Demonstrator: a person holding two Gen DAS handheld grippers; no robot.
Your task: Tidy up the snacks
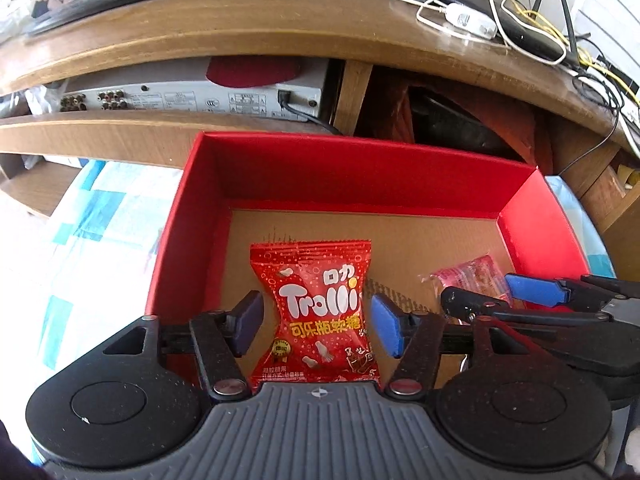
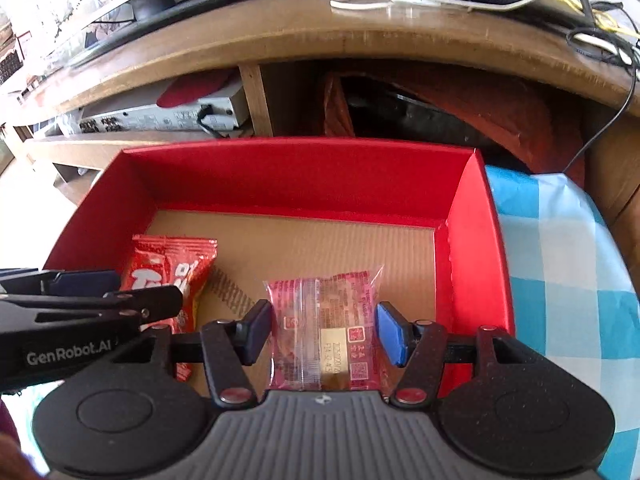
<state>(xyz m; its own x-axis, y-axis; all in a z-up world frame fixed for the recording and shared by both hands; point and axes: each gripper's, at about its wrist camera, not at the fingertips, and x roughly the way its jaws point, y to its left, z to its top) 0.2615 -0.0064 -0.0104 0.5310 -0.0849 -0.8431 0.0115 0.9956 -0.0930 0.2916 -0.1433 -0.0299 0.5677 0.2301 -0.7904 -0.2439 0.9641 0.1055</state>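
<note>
Trolli bag [image 1: 320, 316] and pink pack [image 2: 326, 324] being placed in box [image 1: 180, 220]; left gripper [image 1: 318, 320] and right gripper [image 2: 324, 332] being held wide, nothing gripped; withdrawal likely needed next.

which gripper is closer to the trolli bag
Left. The left gripper is open with its fingers either side of the Trolli bag in the red box. The right gripper straddles the pink packet beside it.

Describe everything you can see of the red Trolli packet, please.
The Trolli packet is a glossy red plastic pillow bag, sealed, with crimped top edge, white logo and yellow Chinese print. It lies flat, face up, on the cardboard floor of the red box, left part. The open left claw brackets it; its pads appear apart from it.
</note>
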